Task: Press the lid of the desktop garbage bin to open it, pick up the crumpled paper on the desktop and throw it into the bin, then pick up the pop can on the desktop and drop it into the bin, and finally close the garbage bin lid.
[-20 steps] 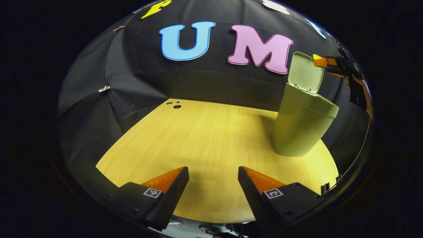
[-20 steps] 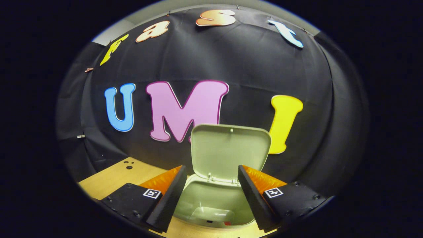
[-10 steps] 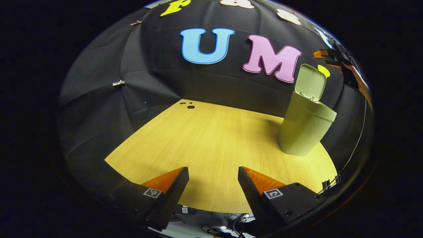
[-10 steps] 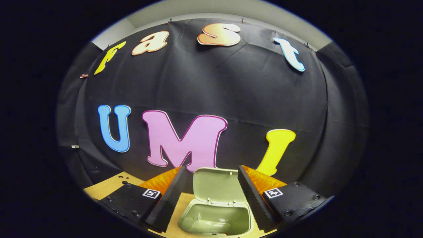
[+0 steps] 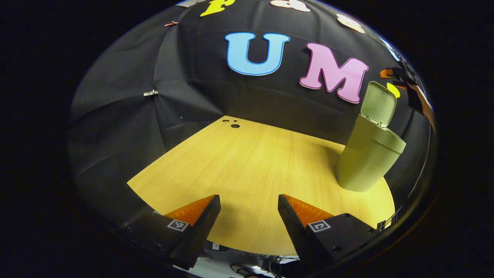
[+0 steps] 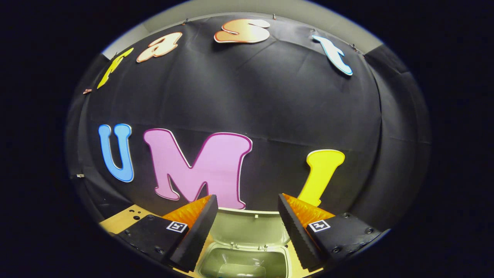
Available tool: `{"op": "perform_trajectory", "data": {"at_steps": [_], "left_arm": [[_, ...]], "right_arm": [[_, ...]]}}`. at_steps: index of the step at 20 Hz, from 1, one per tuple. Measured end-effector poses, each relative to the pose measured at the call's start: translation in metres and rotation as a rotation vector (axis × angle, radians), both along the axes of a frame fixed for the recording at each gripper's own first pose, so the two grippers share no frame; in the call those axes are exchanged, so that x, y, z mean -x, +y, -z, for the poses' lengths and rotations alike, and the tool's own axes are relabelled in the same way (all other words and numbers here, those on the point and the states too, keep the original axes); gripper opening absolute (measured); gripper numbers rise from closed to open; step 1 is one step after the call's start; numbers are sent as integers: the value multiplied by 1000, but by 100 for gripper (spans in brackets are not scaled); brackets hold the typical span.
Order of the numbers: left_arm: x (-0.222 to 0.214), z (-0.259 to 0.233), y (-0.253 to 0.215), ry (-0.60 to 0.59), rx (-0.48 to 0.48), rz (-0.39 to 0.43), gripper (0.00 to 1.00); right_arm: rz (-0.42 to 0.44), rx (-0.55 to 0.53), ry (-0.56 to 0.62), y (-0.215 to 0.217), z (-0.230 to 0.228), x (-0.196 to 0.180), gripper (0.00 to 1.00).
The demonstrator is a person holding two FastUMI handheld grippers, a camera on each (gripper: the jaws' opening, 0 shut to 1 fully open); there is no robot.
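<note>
The pale green garbage bin (image 5: 366, 158) stands on the right part of the wooden table (image 5: 251, 166) with its lid (image 5: 380, 103) raised upright. My left gripper (image 5: 249, 204) is open above the table's near edge, nothing between its fingers, well left of the bin. The right gripper (image 5: 401, 77) shows far off in the left gripper view, above and beyond the bin's lid, held by a hand (image 5: 424, 106). In the right gripper view my right gripper (image 6: 247, 208) is open and empty, high above the bin (image 6: 243, 262), whose raised lid (image 6: 249, 229) lies between the fingers below.
Small round holes (image 5: 233, 124) mark the table's far corner. The black cloth wall rises close behind the bin and along the table's left side. The table's near edge (image 5: 247, 249) lies just under my left gripper, with cables on the floor below.
The right gripper has risen away from the bin, so bin and lid sank low in its view. The left gripper has pulled back and swung left; the bin has shifted right in its view.
</note>
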State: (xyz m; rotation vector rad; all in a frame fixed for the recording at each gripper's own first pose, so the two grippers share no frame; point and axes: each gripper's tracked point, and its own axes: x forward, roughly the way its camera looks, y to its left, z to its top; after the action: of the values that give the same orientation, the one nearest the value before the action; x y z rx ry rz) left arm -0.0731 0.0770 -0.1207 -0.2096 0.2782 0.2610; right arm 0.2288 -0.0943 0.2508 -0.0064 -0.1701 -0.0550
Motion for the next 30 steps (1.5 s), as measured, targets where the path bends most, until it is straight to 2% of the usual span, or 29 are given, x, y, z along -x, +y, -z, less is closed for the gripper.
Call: {"op": "perform_trajectory", "data": {"at_steps": [6, 11, 16, 21, 30], "left_arm": [[-20, -1, -22, 28, -12, -5, 96], [-32, -6, -33, 31, -12, -3, 96], [-39, -5, -39, 31, -15, 20, 96], [-38, 2, -45, 41, -13, 56, 96], [-45, 10, -62, 72, -42, 151, 96]], "right_arm": [[13, -22, 11, -12, 14, -46, 97], [-10, -44, 17, -9, 19, -57, 97], [-43, -56, 55, -6, 28, -40, 96], [-67, -91, 101, -3, 48, -8, 96], [-78, -112, 200, 4, 120, 39, 97]]}}
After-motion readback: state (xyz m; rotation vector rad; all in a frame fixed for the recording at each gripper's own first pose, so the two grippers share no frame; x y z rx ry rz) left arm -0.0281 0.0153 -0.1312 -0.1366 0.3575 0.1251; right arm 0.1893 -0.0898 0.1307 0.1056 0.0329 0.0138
